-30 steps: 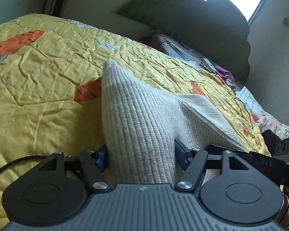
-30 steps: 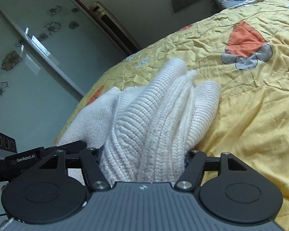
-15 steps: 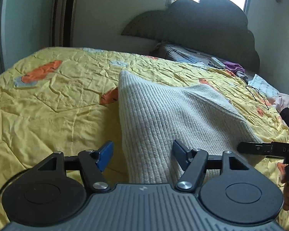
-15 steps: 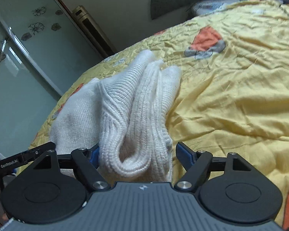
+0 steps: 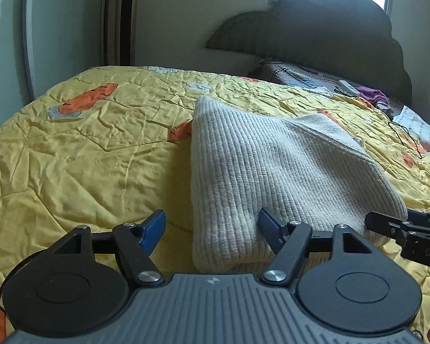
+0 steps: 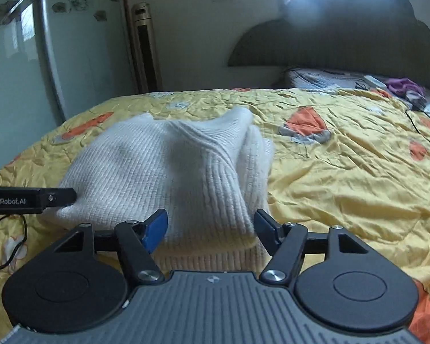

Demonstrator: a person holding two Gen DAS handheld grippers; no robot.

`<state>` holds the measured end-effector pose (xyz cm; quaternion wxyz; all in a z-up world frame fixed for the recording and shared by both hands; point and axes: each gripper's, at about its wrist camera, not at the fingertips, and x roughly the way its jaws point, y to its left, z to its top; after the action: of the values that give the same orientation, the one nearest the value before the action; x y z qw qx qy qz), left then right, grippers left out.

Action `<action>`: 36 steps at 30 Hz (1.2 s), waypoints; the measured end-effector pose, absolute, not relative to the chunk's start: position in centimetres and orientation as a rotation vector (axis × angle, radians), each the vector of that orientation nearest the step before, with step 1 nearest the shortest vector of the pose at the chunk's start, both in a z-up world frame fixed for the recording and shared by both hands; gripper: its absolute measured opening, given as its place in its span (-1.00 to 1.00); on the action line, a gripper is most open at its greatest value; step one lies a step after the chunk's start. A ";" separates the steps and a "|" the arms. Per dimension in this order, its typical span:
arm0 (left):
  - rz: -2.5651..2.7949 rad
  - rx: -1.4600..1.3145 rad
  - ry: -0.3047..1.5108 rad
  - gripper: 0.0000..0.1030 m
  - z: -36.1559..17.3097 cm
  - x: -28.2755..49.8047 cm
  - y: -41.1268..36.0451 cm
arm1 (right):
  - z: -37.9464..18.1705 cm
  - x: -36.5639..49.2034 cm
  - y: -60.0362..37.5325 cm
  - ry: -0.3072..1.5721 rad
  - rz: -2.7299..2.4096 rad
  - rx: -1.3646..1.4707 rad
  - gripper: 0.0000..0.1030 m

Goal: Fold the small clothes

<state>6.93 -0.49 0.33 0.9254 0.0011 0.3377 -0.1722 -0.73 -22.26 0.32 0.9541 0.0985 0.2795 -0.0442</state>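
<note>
**White knit garment, folded, on yellow quilt: both tongs released**

Left wrist view. Left tongs (image 5: 212, 229): wide, pads clear of the cloth; the near left corner of the white knit garment (image 5: 272, 177) lies between them, ungripped, and their jaws have just been opening a little. The garment lies folded on the yellow quilt (image 5: 86, 157), its left edge straight, its right side sloping down toward the right tongs (image 5: 404, 232), seen at the far right edge. Open quilt to the left and beyond; headboard (image 5: 329, 43) and oddments well apart at the far right.

Right wrist view. Right tongs (image 6: 212, 226): wide, having just closed slightly, with the rolled ribbed edge of the garment (image 6: 169, 166) between the pads but not pinched. The left tongs (image 6: 57, 196) sit just beside the garment's near left side. Bare quilt (image 6: 344, 177) to the right.

Risks, as judged: the bulky right-hand roll may slump or spring open; a pad catching the loose knit on withdrawal could drag the fold askew; the slippery quilt may let the bundle slide.
</note>
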 end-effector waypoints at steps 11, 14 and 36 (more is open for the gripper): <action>-0.342 0.040 0.674 0.41 0.6 4.9 -1.0 | 0.7 -3.3 -21.9 0.543 -0.085 0.282 0.68; -0.338 0.037 0.675 0.55 0.5 4.3 -0.8 | 0.5 -3.8 -21.3 0.551 -0.082 0.270 0.70; -0.311 0.085 0.709 0.55 -0.6 2.4 -0.6 | -1.1 -5.2 -19.8 0.608 -0.064 0.262 0.78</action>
<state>2.37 -0.56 -0.64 0.9252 0.0412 0.3454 -0.1514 -5.17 -19.77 -1.13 0.9452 0.1284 0.2985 -0.0314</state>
